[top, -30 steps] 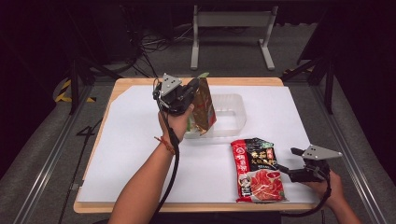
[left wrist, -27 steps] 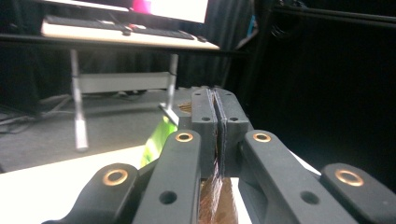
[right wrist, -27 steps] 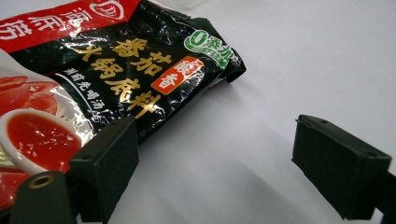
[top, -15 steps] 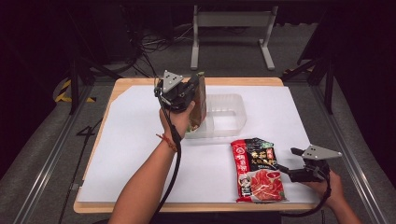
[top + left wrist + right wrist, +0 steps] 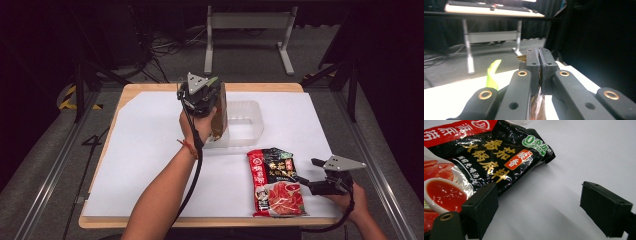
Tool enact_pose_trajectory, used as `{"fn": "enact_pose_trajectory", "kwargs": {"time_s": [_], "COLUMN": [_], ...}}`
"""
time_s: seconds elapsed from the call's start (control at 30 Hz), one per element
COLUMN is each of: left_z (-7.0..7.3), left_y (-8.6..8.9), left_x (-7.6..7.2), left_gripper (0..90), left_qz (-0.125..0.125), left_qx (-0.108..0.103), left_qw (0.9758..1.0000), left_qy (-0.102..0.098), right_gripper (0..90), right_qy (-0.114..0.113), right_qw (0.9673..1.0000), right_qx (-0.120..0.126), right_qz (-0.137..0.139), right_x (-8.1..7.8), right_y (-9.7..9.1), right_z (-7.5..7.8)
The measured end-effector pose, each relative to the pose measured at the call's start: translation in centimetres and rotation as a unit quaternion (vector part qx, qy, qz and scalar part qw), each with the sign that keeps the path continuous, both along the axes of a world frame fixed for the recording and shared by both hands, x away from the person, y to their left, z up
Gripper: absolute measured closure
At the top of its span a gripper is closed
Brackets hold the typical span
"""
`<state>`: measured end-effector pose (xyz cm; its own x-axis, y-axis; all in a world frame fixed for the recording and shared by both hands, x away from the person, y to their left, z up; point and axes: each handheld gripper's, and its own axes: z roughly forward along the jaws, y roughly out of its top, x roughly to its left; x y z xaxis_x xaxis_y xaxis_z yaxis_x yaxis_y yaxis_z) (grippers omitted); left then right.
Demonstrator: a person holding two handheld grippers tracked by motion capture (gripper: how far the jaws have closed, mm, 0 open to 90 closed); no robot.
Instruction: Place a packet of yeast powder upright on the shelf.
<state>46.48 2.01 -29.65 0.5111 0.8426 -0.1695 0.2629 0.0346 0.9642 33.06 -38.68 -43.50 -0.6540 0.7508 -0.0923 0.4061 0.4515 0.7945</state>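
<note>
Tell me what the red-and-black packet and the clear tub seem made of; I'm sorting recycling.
The red-and-black packet looks like glossy printed plastic film: it crinkles and throws sharp highlights. The clear tub looks like thin translucent plastic, since the white sheet shows through its walls; the exact plastic type can't be told.

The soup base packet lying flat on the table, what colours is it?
Black and red soup base packet with gold lettering, clearest in the right gripper view.

Brown pouch [image 5: 219,107] edge-on with its print unreadable, partly covering the clear tub [image 5: 246,122], red packet [image 5: 474,162] cut off at the frame's left, its small print too fine to read.
</note>
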Motion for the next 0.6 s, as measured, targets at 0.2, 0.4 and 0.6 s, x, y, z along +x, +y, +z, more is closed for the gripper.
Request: {"fn": "enact_pose_trajectory", "kwargs": {"time_s": [0.2,0.4,0.6], "left_z": [-1.1,-2.5,-2.9], "left_y": [-0.6,-1.2,-1.0], "left_x": [0.9,0.9,0.3], "left_gripper": [87.2,86.6,86.5], "left_qz": [0.000,-0.021,-0.042], "left_qx": [-0.008,-0.008,0.002], "left_qw": [0.9999,0.9997,0.9990], "left_qy": [0.011,0.011,-0.017], "right_gripper": [15.5,15.6,15.6], "right_qy": [-0.001,-0.003,-0.004], "right_qw": [1.0000,1.0000,1.0000], "right_qx": [-0.001,-0.003,-0.003], "right_qz": [0.000,0.000,0.000], "right_x": [0.0,0.0,0.0], "right_y": [0.0,0.0,0.0], "right_z": [0.0,0.0,0.0]}}
